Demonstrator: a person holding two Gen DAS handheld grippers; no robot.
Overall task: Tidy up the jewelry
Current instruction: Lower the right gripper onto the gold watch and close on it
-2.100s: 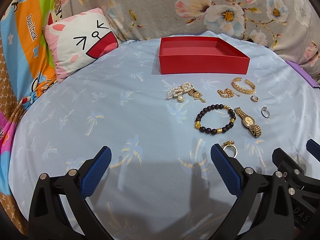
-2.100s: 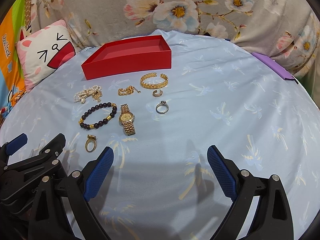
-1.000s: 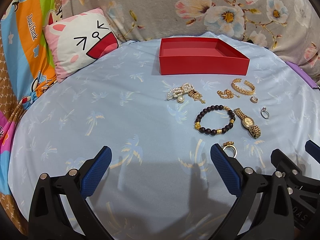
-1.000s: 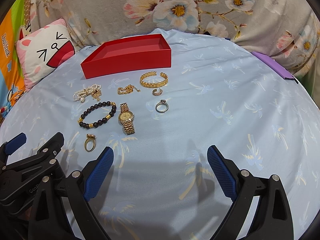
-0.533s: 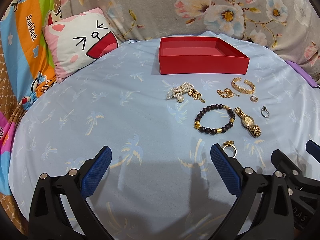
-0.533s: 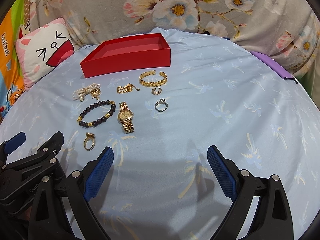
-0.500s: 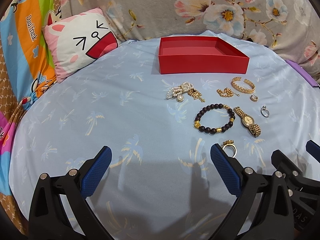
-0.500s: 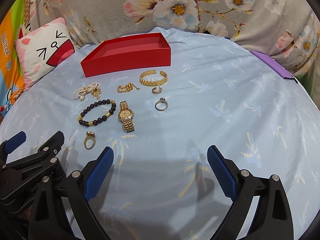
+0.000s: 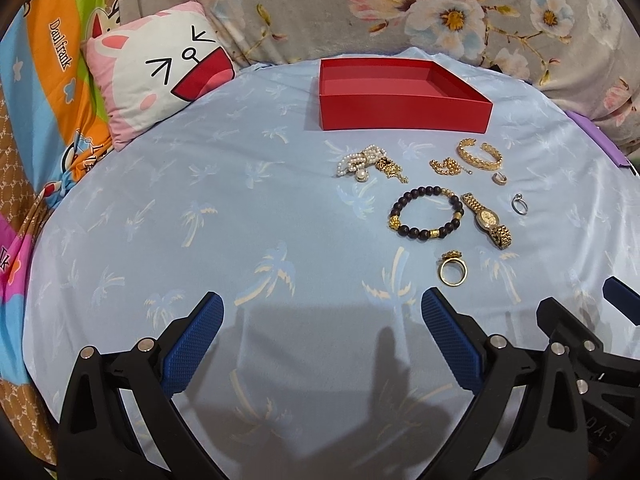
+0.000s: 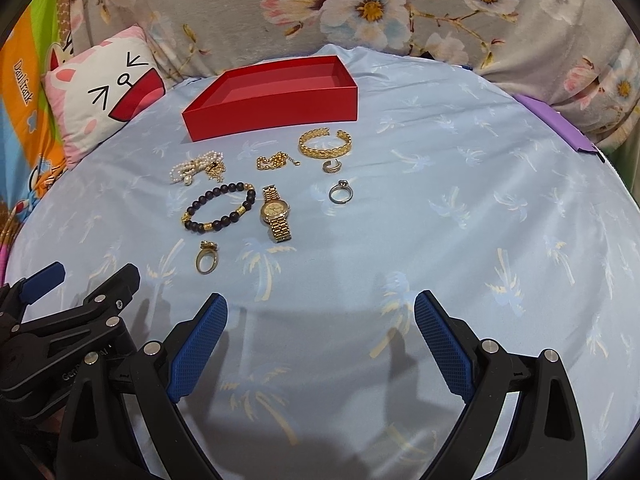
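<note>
Both hand-held grippers are wide open and hold nothing. Pinch the gold ring at lower left gently, then drop it in the red box.

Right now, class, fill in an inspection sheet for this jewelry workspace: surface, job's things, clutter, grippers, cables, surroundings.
Surface: light blue palm-print sheet, lightly wrinkled.
Job's things: open red box, nothing seen inside; in front of it lie pearl strand, gold chain, gold cuff, small ring, silver ring, dark bead bracelet, gold watch, gold ring.
Clutter: purple item at the sheet's edge.
Grippers: left gripper and right gripper open, empty.
Cables: nothing seen.
Surroundings: cartoon pillow, floral fabric.
</note>
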